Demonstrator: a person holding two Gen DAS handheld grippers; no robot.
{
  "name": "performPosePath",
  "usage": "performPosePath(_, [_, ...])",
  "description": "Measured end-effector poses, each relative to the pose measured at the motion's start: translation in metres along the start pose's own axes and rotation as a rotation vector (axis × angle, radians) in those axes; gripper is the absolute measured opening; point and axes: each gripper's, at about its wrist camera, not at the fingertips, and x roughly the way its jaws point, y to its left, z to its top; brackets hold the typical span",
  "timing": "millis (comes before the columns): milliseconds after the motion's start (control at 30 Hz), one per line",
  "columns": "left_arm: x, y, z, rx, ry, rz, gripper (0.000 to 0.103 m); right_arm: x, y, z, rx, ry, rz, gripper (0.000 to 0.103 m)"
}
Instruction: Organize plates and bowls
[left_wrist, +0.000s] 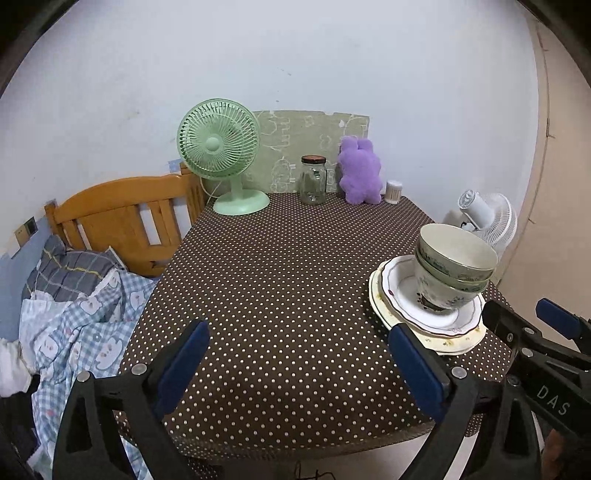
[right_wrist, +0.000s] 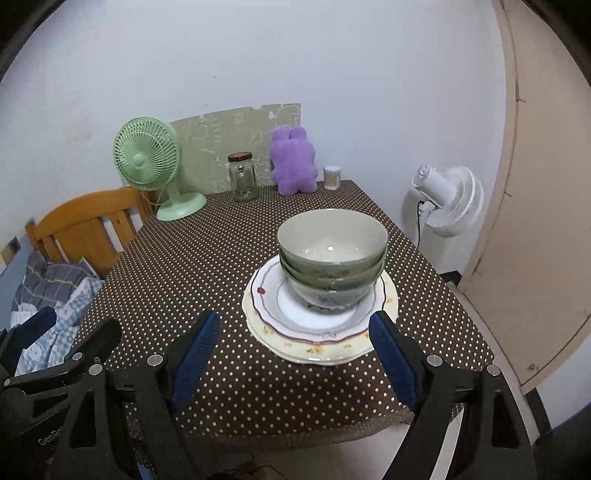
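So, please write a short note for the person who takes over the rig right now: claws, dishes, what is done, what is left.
Left claw: open, holding nothing, over the table.
Right claw: open, holding nothing, just short of the dishes.
Dishes: bowls nested in one stack, standing on the stacked plates, at the table's right side.
Done: everything appears gathered in one pile.
Left: probably nothing, or moving the pile; no other place for it is visible.

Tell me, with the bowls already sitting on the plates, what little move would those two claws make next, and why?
Probably none toward the dishes: ease both grippers back. The stacked bowls already sit nested on the stacked plates, so the pile looks finished. The right gripper and left gripper are both open and hold nothing, a little short of the pile, over the dotted tablecloth.
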Motion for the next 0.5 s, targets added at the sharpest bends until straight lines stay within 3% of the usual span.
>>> performPosePath(500, [-0.007, -0.0075, -0.0079, -0.022, -0.019, 0.032, 0.103, -0.003, -0.0101, -0.0082, 0.006, 0.006, 0.032, 0.085])
